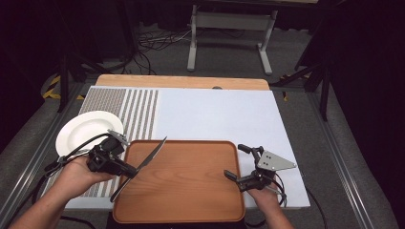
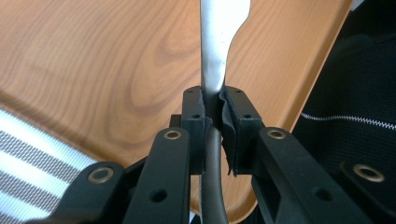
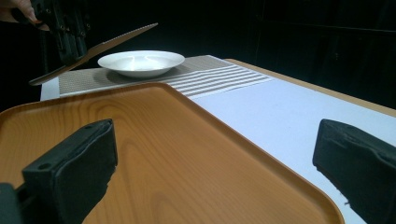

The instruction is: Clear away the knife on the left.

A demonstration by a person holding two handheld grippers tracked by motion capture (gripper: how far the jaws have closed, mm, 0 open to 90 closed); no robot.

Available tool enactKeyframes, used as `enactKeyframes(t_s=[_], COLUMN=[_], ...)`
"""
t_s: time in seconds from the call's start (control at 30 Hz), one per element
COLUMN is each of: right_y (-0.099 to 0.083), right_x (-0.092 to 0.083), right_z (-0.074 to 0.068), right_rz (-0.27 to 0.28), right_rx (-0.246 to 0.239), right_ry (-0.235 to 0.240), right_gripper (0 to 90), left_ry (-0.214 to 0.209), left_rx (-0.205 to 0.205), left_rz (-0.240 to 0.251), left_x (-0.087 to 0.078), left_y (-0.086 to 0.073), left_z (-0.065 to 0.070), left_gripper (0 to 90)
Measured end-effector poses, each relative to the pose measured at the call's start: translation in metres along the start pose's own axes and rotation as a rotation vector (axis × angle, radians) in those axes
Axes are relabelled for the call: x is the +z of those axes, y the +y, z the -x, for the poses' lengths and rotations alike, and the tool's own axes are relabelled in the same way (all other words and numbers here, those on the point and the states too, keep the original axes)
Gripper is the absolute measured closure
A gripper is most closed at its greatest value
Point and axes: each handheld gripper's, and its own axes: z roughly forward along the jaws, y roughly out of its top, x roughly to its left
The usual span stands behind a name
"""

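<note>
two grippers in my view: left gripper (image 1: 128, 168) is clamped on the knife (image 1: 149, 160), blade slanting up past its fingers above the tray (image 1: 191, 200). right gripper (image 1: 235, 162) sits level, jaws wide apart and holding nothing, straddling the tray's edge.

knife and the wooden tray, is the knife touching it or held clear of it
Apart. In the right gripper view the knife, clamped in the left gripper, hangs in the air above the tray.

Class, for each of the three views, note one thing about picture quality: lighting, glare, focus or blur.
High view: the table is evenly lit and the surroundings fall into dark. Left gripper view: the knife blade glares white, and the tray behind it is soft. Right gripper view: the near jaws are blurred, the plate is sharper with a bright sheen, and the background is black.
</note>
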Motion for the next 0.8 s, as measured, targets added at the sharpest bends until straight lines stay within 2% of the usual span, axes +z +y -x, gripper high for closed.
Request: enactKeyframes(t_s=[0.2, 0.8], right_y=[0.000, 0.001], right_x=[0.000, -0.001], right_z=[0.000, -0.001], right_rz=[0.000, 0.003], right_rx=[-0.001, -0.005], right_ry=[0.000, -0.002], right_gripper=[0.4, 0.5], left_ry=[-0.006, -0.021], left_rx=[-0.011, -0.058], left_rz=[-0.010, -0.016], left_x=[0.011, 0.043], left_y=[0.003, 0.005], left_z=[0.003, 0.003], left_gripper=[80.4, 80.4])
